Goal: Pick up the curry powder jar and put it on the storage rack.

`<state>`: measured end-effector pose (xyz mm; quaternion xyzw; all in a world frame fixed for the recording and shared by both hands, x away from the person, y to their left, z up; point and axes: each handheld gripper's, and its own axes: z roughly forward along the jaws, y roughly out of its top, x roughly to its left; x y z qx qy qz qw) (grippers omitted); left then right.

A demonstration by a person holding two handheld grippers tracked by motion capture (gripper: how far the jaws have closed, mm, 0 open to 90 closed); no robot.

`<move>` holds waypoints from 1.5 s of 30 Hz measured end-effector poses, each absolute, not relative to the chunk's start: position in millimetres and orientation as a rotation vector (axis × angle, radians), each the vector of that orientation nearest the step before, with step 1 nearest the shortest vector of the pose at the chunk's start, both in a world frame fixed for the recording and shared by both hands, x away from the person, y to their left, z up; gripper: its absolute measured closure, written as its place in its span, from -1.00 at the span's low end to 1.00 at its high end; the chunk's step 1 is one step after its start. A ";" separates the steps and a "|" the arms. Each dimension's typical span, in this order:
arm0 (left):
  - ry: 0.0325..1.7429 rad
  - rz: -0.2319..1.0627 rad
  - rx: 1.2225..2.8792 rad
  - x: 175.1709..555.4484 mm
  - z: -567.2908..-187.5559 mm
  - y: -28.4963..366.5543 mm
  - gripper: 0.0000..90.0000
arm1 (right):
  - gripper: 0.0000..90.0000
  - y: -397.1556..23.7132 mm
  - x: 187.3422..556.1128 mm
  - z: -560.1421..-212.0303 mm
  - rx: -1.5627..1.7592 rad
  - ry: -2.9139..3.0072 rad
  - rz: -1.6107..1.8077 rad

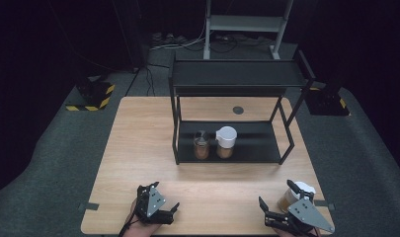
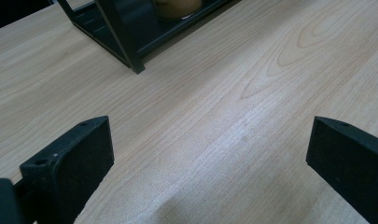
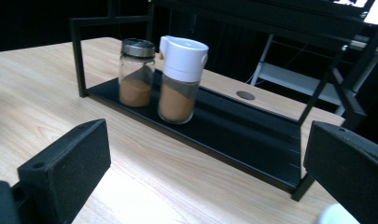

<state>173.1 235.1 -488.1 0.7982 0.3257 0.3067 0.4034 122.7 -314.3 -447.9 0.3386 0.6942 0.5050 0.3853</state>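
Note:
A black two-tier rack [image 1: 237, 74] stands at the middle of the wooden table [image 1: 138, 148]. Its lower shelf [image 3: 252, 135] holds a metal-lidded glass jar [image 1: 201, 144] [image 3: 136, 72] and a white-capped jar [image 1: 225, 141] [image 3: 179, 79], both with brown powder. Another white-capped jar [image 1: 297, 193] stands at the near right, touching or just beside my right gripper [image 1: 275, 193]; its cap [image 3: 338, 215] peeks in under the right jaw. That gripper [image 3: 205, 172] is open, nothing between its jaws. My left gripper [image 1: 167, 195] [image 2: 210, 149] is open over bare wood at the near left.
The rack's near left post [image 2: 130, 46] rises ahead of the left gripper. A round cable hole [image 1: 238, 110] sits behind the rack. Beyond the table are dark floor, cables and a grey stand [image 1: 247, 24]. The table's front edge runs close below both grippers.

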 end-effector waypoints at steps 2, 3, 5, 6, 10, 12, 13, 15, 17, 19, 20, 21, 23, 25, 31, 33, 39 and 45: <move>0.822 0.774 2.016 173.0 -488.2 235.1 -0.98 | -1.00 -316.5 122.1 -447.7 0.868 1.760 1.286; 0.822 0.773 2.016 173.0 -488.2 235.2 -0.98 | -1.00 -318.0 121.7 -447.5 0.873 1.756 1.286; 0.822 0.773 2.016 173.1 -488.1 235.4 -0.98 | -1.00 -321.1 120.8 -447.0 0.886 1.747 1.281; 0.822 0.773 2.016 173.1 -488.1 235.4 -0.98 | -1.00 -321.1 120.8 -447.0 0.886 1.747 1.281; 0.821 0.772 2.016 173.3 -488.0 235.7 -0.98 | -1.00 -325.9 119.1 -446.8 0.908 1.734 1.278; 0.821 0.771 2.016 173.4 -488.0 235.7 -0.98 | -1.00 -327.7 118.2 -447.2 0.914 1.728 1.276; 0.820 0.771 2.016 173.3 -488.0 235.8 -0.98 | -1.00 -329.3 117.7 -447.2 0.919 1.724 1.273; 0.819 0.772 2.016 173.2 -488.0 235.8 -0.98 | -1.00 -330.9 117.1 -447.3 0.926 1.719 1.268; 0.819 0.771 2.016 173.4 -488.0 236.0 -0.98 | -1.00 -332.8 116.7 -447.5 0.935 1.714 1.265; 0.820 0.769 2.015 173.5 -488.0 236.2 -0.98 | -1.00 -335.0 116.3 -447.3 0.947 1.707 1.262; 0.820 0.769 2.015 173.5 -488.0 236.2 -0.98 | -1.00 -335.0 116.3 -447.3 0.947 1.707 1.262; 0.819 0.769 2.015 173.5 -488.0 236.3 -0.98 | -1.00 -337.0 115.6 -447.3 0.957 1.700 1.260; 0.818 0.769 2.015 173.4 -488.1 236.2 -0.98 | -1.00 -339.0 114.8 -447.6 0.963 1.693 1.256; 0.818 0.769 2.016 173.4 -488.0 236.2 -0.98 | -1.00 -340.9 114.1 -447.8 0.971 1.687 1.252; 0.817 0.768 2.016 173.5 -488.0 236.4 -0.98 | -1.00 -346.2 112.1 -448.6 0.991 1.666 1.232; 0.816 0.767 2.017 173.7 -487.9 236.6 -0.98 | -1.00 -347.9 111.8 -449.1 1.000 1.661 1.230; 0.814 0.765 2.016 173.7 -488.0 236.7 -0.98 | -1.00 -352.3 110.4 -451.4 1.025 1.647 1.220; 0.813 0.765 2.017 173.7 -488.0 236.7 -0.98 | -1.00 -354.0 110.4 -454.8 1.044 1.643 1.210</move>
